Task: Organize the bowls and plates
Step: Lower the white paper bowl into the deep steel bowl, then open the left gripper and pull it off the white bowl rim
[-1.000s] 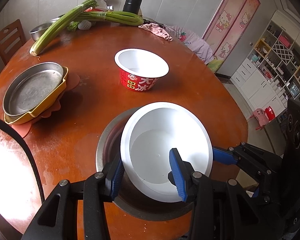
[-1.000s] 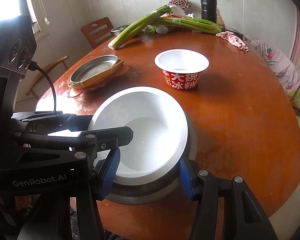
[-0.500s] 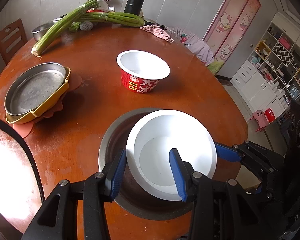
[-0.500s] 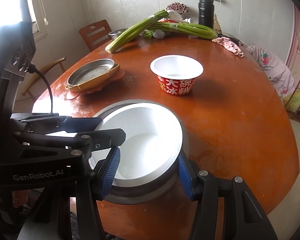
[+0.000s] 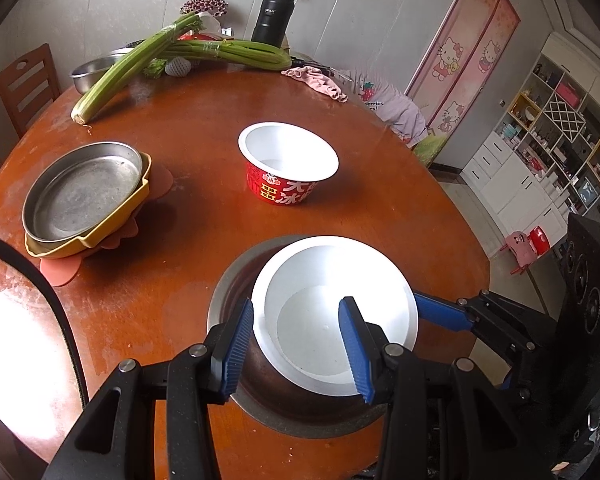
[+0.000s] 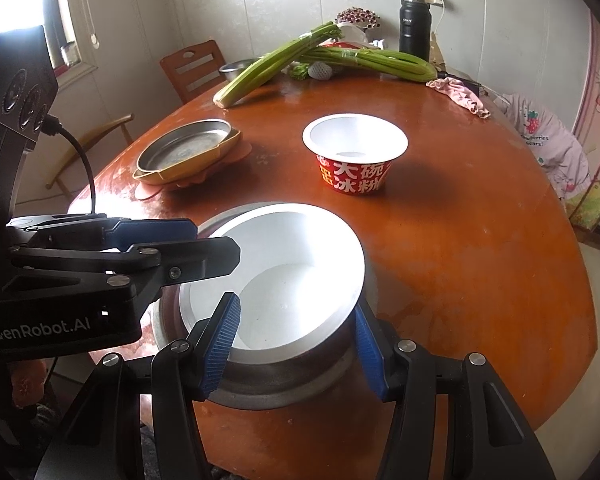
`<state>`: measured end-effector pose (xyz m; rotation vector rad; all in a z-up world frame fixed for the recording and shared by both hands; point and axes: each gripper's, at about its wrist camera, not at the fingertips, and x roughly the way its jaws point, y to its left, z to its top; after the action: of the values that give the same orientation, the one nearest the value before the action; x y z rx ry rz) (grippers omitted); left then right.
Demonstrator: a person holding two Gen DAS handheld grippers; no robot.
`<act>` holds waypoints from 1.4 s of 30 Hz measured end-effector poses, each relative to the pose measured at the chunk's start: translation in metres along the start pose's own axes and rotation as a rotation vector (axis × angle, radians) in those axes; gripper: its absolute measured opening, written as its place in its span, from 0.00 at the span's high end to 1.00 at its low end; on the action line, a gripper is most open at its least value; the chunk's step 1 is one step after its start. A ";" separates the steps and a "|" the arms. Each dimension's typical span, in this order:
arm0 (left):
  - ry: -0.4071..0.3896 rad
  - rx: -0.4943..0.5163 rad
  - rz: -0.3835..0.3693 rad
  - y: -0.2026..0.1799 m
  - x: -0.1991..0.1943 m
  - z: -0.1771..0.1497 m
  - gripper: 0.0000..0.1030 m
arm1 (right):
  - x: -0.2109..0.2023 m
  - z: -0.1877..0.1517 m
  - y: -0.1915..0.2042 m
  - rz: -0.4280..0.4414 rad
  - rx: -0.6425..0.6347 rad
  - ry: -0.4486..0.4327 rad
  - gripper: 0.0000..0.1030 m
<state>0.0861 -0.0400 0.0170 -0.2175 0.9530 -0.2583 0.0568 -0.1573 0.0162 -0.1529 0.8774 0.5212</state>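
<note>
- Left gripper (image 5: 300, 350) spread, near rim of white bowl (image 5: 334, 316) between fingers, unpinched.
- Right gripper (image 6: 296, 346) spread, flanking steel bowl (image 6: 260, 384).
- Withdraw level; avoid snagging rim, keep nest seated.

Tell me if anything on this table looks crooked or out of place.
Yes. The white bowl sits tilted and off-centre in the metal bowl at the near edge, leaning toward the right tool's side rather than nesting flat. Farther back, celery and a pink cloth lie among the dishes.
</note>
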 end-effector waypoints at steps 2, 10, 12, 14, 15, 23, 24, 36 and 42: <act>-0.007 -0.005 0.000 0.000 -0.001 0.001 0.57 | -0.001 0.001 -0.001 -0.004 0.002 -0.003 0.44; -0.016 -0.014 0.018 0.000 -0.002 0.006 0.57 | -0.006 0.003 -0.006 -0.017 0.003 -0.018 0.44; -0.017 -0.016 0.024 0.000 -0.002 0.007 0.57 | -0.008 0.002 -0.007 -0.019 0.005 -0.025 0.44; -0.018 -0.014 0.032 0.000 -0.001 0.008 0.55 | -0.009 0.003 -0.009 -0.019 0.008 -0.030 0.44; -0.019 -0.014 0.034 -0.001 -0.002 0.008 0.55 | -0.009 0.004 -0.009 -0.019 0.010 -0.031 0.44; -0.028 -0.003 0.053 -0.003 -0.001 0.013 0.48 | -0.010 0.008 -0.017 -0.025 0.035 -0.042 0.44; -0.029 -0.003 0.053 -0.002 -0.001 0.014 0.48 | -0.010 0.008 -0.018 -0.027 0.038 -0.043 0.44; -0.043 -0.002 0.071 0.005 -0.001 0.027 0.45 | -0.008 0.022 -0.029 -0.063 0.058 -0.057 0.41; -0.043 -0.004 0.079 0.010 0.002 0.032 0.41 | -0.004 0.025 -0.039 -0.088 0.085 -0.059 0.41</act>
<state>0.1149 -0.0289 0.0309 -0.1877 0.9179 -0.1782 0.0916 -0.1844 0.0325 -0.0977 0.8298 0.4033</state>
